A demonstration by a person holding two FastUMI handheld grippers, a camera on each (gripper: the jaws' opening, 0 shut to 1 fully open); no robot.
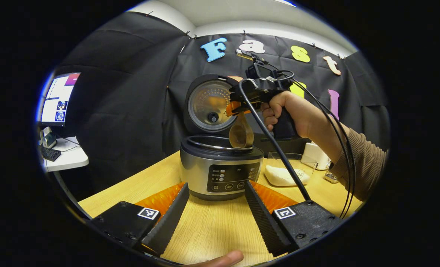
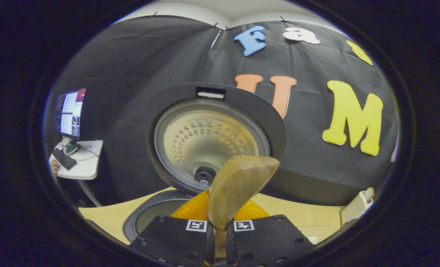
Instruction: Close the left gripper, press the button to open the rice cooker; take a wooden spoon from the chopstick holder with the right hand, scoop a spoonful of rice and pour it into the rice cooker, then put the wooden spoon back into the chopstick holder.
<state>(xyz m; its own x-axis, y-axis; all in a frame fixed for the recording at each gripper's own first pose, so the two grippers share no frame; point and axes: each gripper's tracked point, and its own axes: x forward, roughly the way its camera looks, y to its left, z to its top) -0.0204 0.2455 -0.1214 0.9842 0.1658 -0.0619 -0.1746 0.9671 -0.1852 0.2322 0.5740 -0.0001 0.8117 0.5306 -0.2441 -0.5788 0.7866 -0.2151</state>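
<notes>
1. two grippers were at work around the rice cooker, which stood on the wooden table with its lid already swung up and back, so the button step looked finished.
2. the left gripper hovered in front of the cooker, low over the table, its fingers spread wide and holding nothing.
3. the right gripper, held in a hand, sat above the cooker's open rim; in the right gripper view the right gripper's fingers were drawn narrow and clamped on the handle of the wooden spoon.
4. in the left gripper view the spoon hung bowl-down just over the cooker's inner pot, its tip at or just above the rim; whether rice was in the bowl could not be told.
5. the step in hand seemed to be the pour into the cooker, judged from the tipped spoon over the pot.
6. a clear container of rice sat to the right of the cooker, and a white holder stood behind that container, likely the chopstick holder, though that was unsure.
7. the next move would call for lifting the spoon clear of the cooker's rim, carrying it right of the cooker to the holder, and lowering it handle-aligned before the fingers let go.
</notes>
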